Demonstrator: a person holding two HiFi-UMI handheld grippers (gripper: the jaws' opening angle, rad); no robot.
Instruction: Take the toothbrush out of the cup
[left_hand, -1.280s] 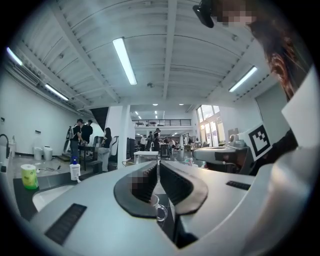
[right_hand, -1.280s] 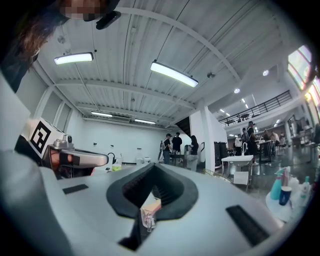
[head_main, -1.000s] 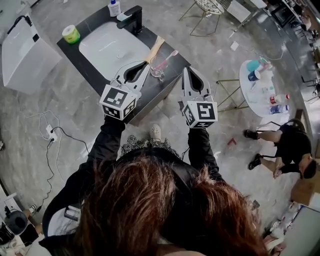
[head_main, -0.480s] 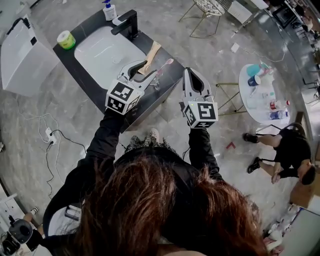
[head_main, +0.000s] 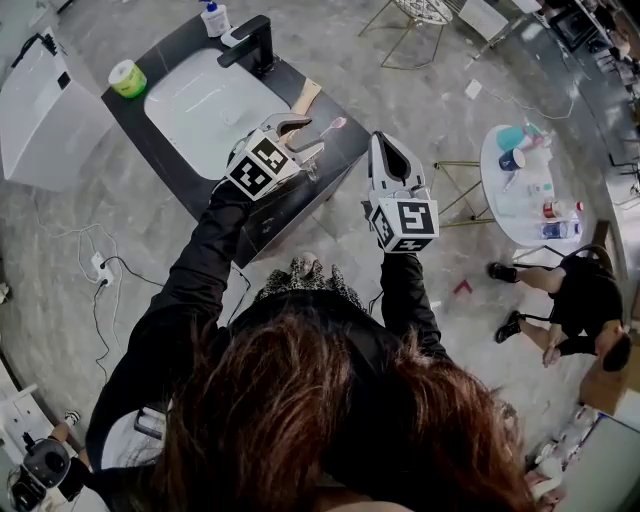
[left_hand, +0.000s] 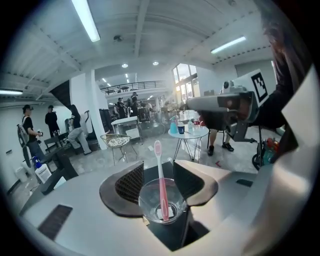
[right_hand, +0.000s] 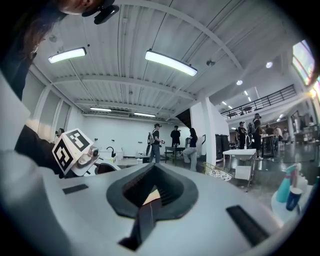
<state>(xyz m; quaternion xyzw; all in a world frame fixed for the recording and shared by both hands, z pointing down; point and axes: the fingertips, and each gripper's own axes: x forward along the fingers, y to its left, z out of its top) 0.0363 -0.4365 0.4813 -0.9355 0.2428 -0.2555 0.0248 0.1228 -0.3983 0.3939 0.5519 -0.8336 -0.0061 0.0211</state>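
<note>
A clear glass cup stands on the black counter with a pink toothbrush upright in it. My left gripper is open; its jaws have just been opening and now stand one on each side of the cup, with no pad seen pressing on it. In the head view the left gripper covers most of the cup, and the toothbrush sticks out to the right. My right gripper hovers shut and empty to the right of the counter's corner, and its jaws meet in the right gripper view.
The black counter holds a white basin, a black faucet, a soap bottle, a green roll and a beige board. A round white table with bottles stands right, near a seated person.
The left gripper moved forward and down to the cup, rolled, and opened its jaws around it. The right gripper drifted slightly forward and stayed shut.
</note>
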